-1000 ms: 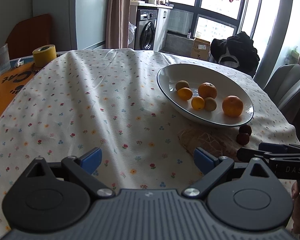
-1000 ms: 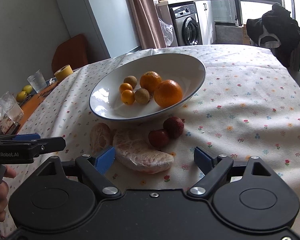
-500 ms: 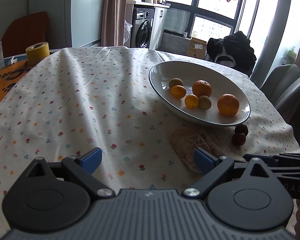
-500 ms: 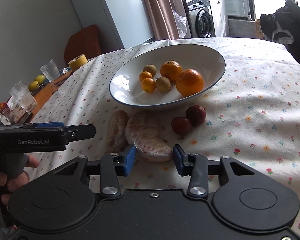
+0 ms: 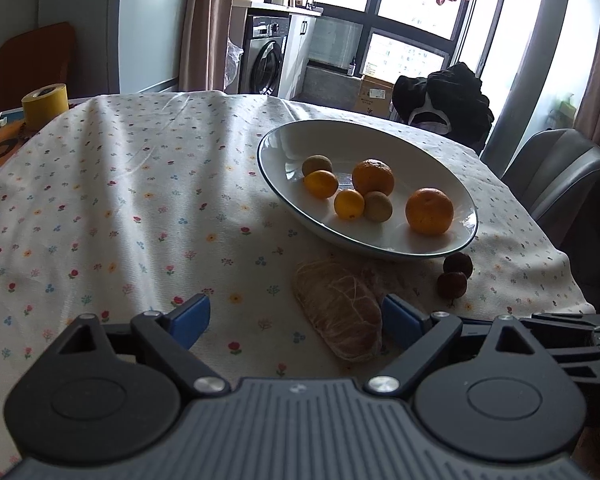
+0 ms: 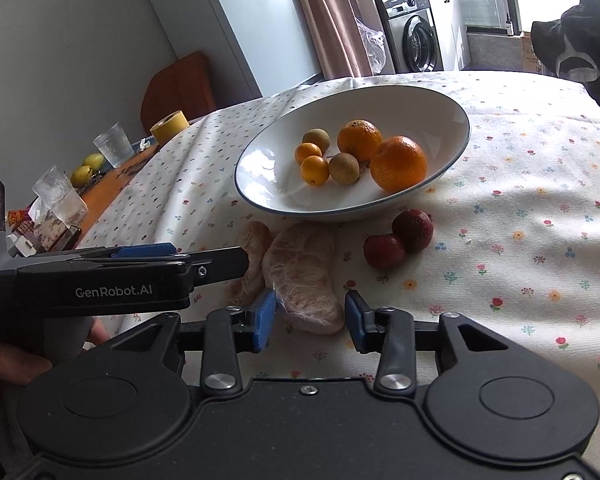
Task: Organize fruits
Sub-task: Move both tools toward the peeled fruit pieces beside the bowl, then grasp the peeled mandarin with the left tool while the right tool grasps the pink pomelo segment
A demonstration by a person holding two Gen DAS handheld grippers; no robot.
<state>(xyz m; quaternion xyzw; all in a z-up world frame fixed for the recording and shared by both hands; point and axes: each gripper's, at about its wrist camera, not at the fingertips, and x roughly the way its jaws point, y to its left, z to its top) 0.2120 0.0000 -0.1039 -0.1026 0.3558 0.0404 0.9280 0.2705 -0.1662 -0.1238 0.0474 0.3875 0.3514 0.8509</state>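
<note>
A desk draped in a floral tablecloth (image 5: 120,184) is seen before a washing machine (image 5: 266,60) and tall windows, with a white bowl (image 6: 432,104) of oranges and smaller fruit at about 12 o'clock in the right wrist view. Two peeled pomelo segments (image 6: 304,272) are laid just below the bowl, with two lychees (image 6: 400,236) at their 3 o'clock. The right claw (image 6: 310,320) is narrowed around the nearer segment without clear contact, while the left claw (image 5: 296,320) is held wide open and empty.
</note>
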